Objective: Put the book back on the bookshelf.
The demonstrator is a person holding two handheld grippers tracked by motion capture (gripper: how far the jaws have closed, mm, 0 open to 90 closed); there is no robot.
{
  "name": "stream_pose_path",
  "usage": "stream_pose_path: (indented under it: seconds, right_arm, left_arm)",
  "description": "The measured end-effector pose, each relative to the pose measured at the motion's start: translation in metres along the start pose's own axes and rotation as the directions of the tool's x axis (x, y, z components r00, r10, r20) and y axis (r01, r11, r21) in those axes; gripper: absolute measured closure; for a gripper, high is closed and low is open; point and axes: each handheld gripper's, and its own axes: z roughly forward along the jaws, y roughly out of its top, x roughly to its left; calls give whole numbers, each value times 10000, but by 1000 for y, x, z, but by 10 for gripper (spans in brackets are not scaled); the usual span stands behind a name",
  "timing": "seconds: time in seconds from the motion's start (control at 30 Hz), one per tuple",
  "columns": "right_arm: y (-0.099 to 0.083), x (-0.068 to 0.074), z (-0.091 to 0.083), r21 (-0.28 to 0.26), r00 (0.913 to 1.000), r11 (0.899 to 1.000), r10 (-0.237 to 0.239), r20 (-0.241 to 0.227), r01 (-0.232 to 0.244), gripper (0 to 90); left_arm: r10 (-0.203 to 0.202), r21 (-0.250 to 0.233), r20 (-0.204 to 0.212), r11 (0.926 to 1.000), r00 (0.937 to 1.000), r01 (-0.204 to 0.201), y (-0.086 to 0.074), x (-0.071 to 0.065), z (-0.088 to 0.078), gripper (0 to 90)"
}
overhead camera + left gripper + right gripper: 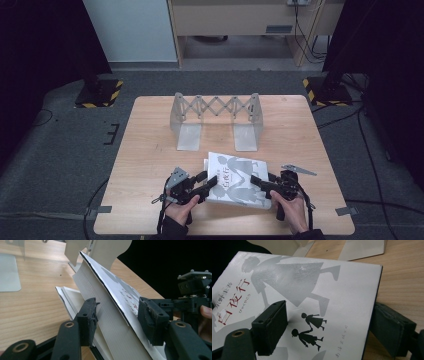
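A thick book with a white cover and grey silhouette figures lies near the table's front edge, its left side raised and tilted. My left gripper comes in from the left. Its jaws close on the book, with one pad against the page edges and the other on the cover. A thin white layer hangs loose below the page block. My right gripper holds the right side. One of its pads rests on the cover and the other sits beneath the book's edge.
A grey metal expanding book stand stands upright at the table's far middle, with two flat feet toward me. Bare wooden table lies between it and the book. Two black-and-yellow stand bases sit on the floor beyond the far corners.
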Motion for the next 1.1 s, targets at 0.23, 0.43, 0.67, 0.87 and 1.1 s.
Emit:
stream_pose_path:
  seconds: [0.23, 0.43, 0.67, 0.87, 1.1]
  right_arm:
    - [3, -5, -6, -127, 9987, 9988, 460, -206, -462, 175]
    - [5, -10, -10, -146, 9957, 9967, 797, -468, -805, 175]
    - [7, -15, -13, -303, 9989, 9987, 406, -225, -412, 172]
    - [7, -12, -10, -189, 9995, 9995, 259, -169, -262, 170]
    - [4, -2, 2, -204, 9984, 9988, 440, -342, -447, 170]
  left_arm:
    - [341, -274, 125, 9991, 9993, -337, 12, -11, 3, 512]
    - [506, -418, 234, 9979, 9984, -496, 18, -18, 6, 517]
    - [109, -274, 325, 9996, 9994, -100, 9, -14, 12, 517]
    - [72, -121, 344, 9999, 9994, -68, 7, -12, 7, 517]
    - [-51, -277, 172, 9996, 9998, 55, 10, -1, -6, 519]
